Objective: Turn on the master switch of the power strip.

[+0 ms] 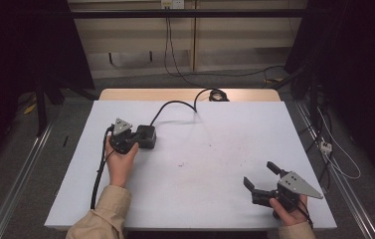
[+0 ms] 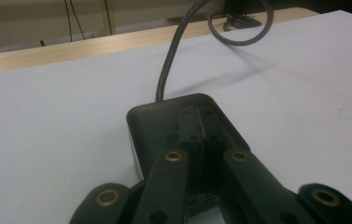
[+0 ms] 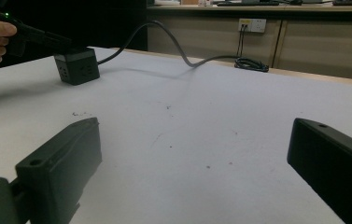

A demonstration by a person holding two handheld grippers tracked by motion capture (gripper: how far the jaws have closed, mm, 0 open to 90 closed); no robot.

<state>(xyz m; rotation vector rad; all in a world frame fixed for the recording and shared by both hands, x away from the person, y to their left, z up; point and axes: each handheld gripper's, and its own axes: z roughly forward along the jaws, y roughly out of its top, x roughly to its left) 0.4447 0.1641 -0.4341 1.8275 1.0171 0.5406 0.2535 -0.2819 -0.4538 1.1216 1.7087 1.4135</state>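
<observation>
A black power cube (image 1: 147,138) with a grey cable (image 1: 175,103) stands on the white table top (image 1: 210,149), left of the middle. My left gripper (image 1: 137,135) lies across the cube's top with its jaws shut together; in the left gripper view the closed fingertips (image 2: 201,119) rest on the cube (image 2: 152,123). My right gripper (image 1: 259,174) is near the front right corner, held low over the bare table, jaws wide open with nothing between them (image 3: 194,135). From the right gripper view the cube (image 3: 77,65) sits far left under the left gripper (image 3: 47,37).
The cable (image 2: 169,65) runs from the cube to a coil (image 1: 218,94) at the far edge, where a strip of bare wood (image 1: 140,94) shows. Small dark specks (image 1: 181,164) mark the middle of the sheet. Wall sockets (image 3: 251,24) and floor cables lie beyond the table.
</observation>
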